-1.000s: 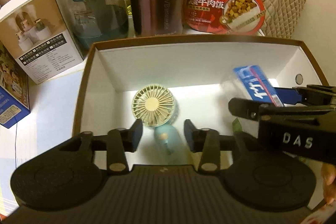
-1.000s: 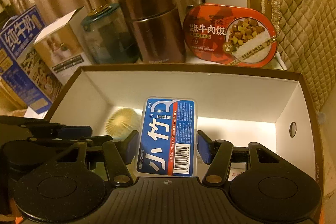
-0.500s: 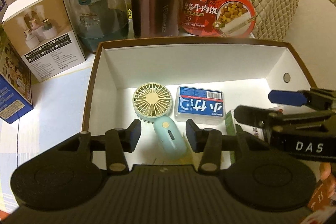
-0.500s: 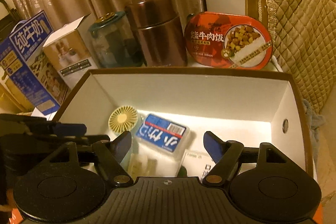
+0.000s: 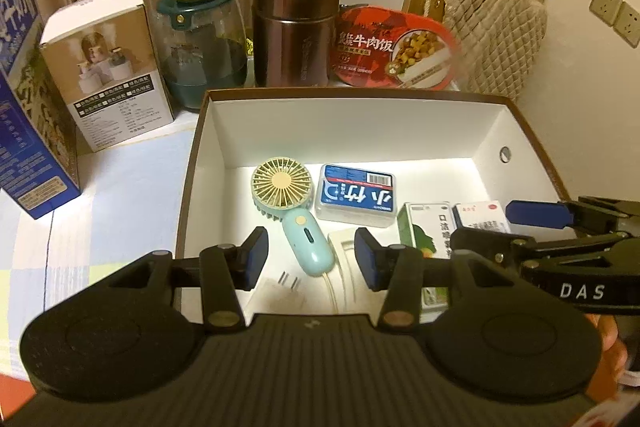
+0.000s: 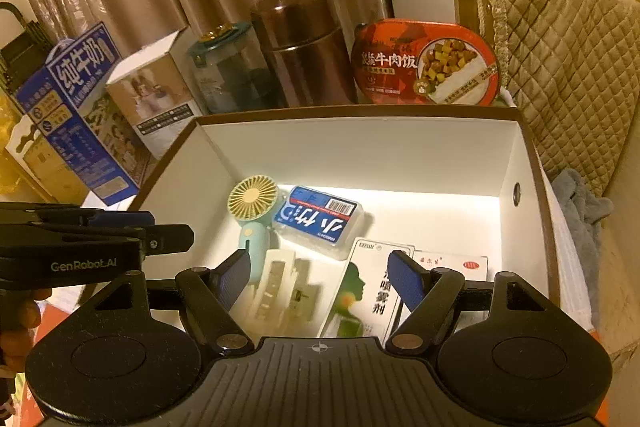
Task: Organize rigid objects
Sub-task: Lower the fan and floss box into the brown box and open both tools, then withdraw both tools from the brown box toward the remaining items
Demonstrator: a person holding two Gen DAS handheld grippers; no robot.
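Brown flask [image 5: 297, 23] and jar [image 5: 202, 43] behind box [image 5: 352, 131]; both tools [image 5: 310, 259] [image 6: 318, 281] gape, empty.

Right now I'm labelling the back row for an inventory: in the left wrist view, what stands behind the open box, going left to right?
Blue milk carton → white printed cardboard box → clear jar with teal lid → brown metal flask → red beef-rice meal tray → beige quilted bag.
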